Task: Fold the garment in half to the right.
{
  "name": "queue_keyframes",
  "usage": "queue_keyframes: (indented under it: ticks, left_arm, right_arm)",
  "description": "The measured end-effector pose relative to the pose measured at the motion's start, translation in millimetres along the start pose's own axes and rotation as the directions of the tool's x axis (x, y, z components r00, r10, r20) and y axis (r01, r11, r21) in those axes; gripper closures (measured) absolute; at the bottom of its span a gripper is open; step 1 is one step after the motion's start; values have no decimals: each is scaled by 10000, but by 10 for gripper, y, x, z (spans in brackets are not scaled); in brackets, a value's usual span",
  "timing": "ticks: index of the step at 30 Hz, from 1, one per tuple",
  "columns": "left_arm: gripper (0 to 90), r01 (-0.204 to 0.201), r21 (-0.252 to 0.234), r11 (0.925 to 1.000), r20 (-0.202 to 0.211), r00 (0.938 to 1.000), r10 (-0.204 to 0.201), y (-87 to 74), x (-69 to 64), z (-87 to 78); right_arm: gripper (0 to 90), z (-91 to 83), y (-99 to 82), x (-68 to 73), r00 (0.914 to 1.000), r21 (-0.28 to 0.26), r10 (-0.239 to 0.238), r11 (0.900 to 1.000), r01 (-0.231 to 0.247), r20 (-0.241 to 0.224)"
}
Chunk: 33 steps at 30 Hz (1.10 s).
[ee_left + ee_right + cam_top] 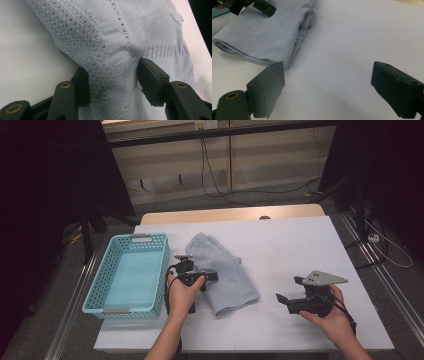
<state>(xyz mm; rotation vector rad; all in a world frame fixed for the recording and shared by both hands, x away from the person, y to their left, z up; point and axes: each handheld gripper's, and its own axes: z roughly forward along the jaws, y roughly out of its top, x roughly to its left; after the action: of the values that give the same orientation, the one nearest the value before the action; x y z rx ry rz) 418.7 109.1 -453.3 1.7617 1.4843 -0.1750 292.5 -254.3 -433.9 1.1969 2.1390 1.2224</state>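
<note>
White counter [300, 245] under dim light, dark floor and cables behind. Folded pale blue knitted garment [220, 272] lies mid-counter, just right of turquoise perforated plastic basket [131, 272]. My left gripper [113, 77] straddles garment's near edge: jaws apart, knit bunched between them, pads touching fabric but not clamped. My right gripper [334, 92] hangs apart over bare counter, nothing held. Judgement: push deeper to catch all layers, close firmly, then lift toward basket.
</note>
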Motion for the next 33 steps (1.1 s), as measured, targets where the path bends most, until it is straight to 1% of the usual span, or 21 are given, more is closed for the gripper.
queue_keyframes:
  ticks: [4,5,6,10,13,14,15,17,19,22,23,26,31,33]
  left_arm:
    - [514,38,-164,9999,97,9999,-37,0,-9,44]
    - [521,158,-220,9996,124,9998,-155,1,-16,57]
    - [526,125,-196,9997,131,9998,-122,3,-18,68]
    - [555,115,-365,9993,33,9999,-114,6,-58,119]
    - [585,78,-336,9994,-75,9999,-80,23,-82,153]
    - [593,134,-357,9993,-83,9999,-137,28,-92,162]
    - [605,62,-251,9997,-120,9999,-65,40,-96,169]
    - [646,138,-189,9997,-141,9998,-141,53,-103,183]
    - [682,88,-179,9998,-94,9999,-90,65,-111,196]
    - [704,-8,-166,9999,-85,10000,7,80,-144,205]
    - [707,-77,-122,9999,-123,9999,76,85,-154,208]
    - [711,-96,-104,9999,-108,9999,95,100,-171,218]
    - [715,71,37,10000,-16,10000,-70,138,-177,205]
    - [716,33,147,9999,49,10000,-34,162,-185,187]
  right_arm:
    - [118,4,4,-5,10000,-5,13,10000,-13,7]
    - [118,6,5,-5,10000,-1,24,10000,-24,-2]
    - [118,7,7,-3,10000,1,27,10000,-27,4]
    - [118,7,14,-4,10000,-19,7,10000,-7,12]
    - [118,7,9,-10,10000,-10,13,10000,-13,14]
    - [119,8,7,-10,10000,13,31,10000,-31,9]
    - [118,7,6,-12,10000,14,18,10000,-18,9]
    - [118,2,9,-12,10000,4,47,10000,-47,14]
    - [118,-2,10,-17,10000,-22,34,10000,-34,23]
    - [117,-2,3,-24,10000,-8,84,10000,-84,11]
    - [117,1,1,-26,10000,-1,82,10000,-82,-4]
    - [115,6,0,-26,10000,30,44,10000,-44,-36]
    - [113,5,4,-22,10000,0,45,10000,-45,-62]
    - [113,7,4,-21,10000,-8,41,10000,-41,-75]
